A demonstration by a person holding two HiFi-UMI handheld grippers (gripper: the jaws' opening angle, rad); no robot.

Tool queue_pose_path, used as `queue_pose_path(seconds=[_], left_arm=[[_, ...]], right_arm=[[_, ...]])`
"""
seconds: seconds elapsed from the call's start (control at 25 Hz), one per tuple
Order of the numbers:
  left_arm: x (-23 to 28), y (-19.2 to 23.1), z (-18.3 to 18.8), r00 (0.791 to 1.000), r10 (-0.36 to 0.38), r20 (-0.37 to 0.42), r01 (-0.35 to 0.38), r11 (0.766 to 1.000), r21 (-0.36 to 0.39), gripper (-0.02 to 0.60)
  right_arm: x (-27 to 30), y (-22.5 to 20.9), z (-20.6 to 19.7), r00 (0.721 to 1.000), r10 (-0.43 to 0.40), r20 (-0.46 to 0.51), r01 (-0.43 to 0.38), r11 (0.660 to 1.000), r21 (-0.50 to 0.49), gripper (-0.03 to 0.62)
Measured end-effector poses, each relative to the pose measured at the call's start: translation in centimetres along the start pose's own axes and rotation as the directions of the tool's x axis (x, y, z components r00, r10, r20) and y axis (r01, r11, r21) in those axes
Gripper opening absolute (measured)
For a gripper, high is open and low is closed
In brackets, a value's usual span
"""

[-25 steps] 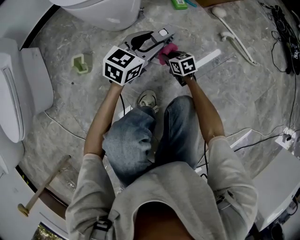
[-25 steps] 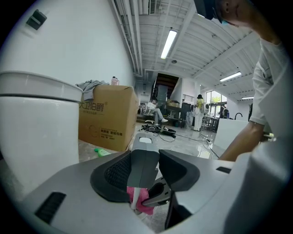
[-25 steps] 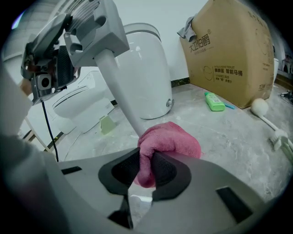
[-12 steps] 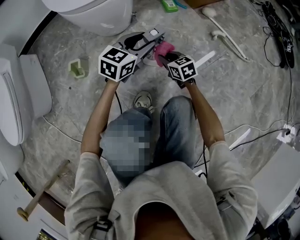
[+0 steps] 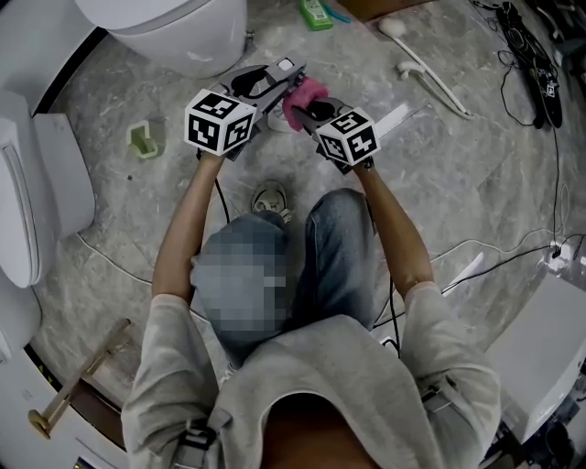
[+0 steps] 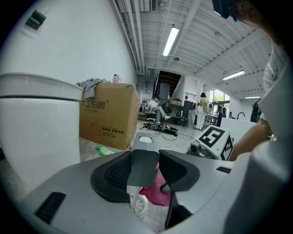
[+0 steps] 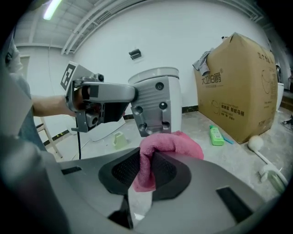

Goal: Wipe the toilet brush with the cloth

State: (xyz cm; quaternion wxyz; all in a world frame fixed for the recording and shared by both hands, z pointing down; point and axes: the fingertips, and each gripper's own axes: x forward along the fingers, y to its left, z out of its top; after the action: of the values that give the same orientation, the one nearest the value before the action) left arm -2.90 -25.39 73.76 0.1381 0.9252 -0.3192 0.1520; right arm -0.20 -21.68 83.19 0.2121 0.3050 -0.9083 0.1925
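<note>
My left gripper (image 5: 261, 87) is shut on the toilet brush's flat grey handle (image 6: 143, 164), which has a white patch at its far end (image 5: 287, 64). A white part of the brush (image 6: 136, 204) hangs below the jaws. My right gripper (image 5: 307, 108) is shut on a folded pink cloth (image 7: 171, 144). It holds the cloth (image 5: 305, 92) just to the right of and slightly under the left gripper's tip. In the left gripper view the cloth (image 6: 155, 192) lies beneath the handle. Whether cloth and brush touch is hidden.
A white toilet (image 5: 174, 32) stands close at the upper left, and a cardboard box (image 6: 107, 114) beyond it. On the marble floor lie a green bottle (image 5: 316, 14), a small green holder (image 5: 144, 139), a white long-handled tool (image 5: 430, 73), a white strip (image 5: 396, 117) and cables (image 5: 531, 55).
My right gripper has risen with the pink cloth and come closer to the left gripper's tip. The left gripper has kept its place and its hold.
</note>
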Motion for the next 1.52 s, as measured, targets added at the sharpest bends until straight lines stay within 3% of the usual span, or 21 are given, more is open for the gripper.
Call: queue_pose_path(seconds=[0.52, 1.12, 1.52], left_arm=[[0.0, 0.2, 0.3, 1.000, 0.004, 0.031, -0.004, 1.000, -0.010, 0.204], [-0.1, 0.1, 0.5, 0.999, -0.028, 0.031, 0.028, 1.000, 0.003, 0.204], [-0.2, 0.1, 0.4, 0.999, -0.036, 0.030, 0.036, 0.999, 0.002, 0.204]], right_arm=[[2.7, -0.8, -0.7, 1.000, 0.010, -0.006, -0.010, 0.999, 0.046, 0.084], [7.3, -3.4, -8.8, 0.978, 0.008, -0.207, 0.022, 0.989, 0.147, 0.084], [8.0, -3.5, -10.0, 0.969, 0.007, -0.247, 0.037, 0.984, 0.173, 0.084]])
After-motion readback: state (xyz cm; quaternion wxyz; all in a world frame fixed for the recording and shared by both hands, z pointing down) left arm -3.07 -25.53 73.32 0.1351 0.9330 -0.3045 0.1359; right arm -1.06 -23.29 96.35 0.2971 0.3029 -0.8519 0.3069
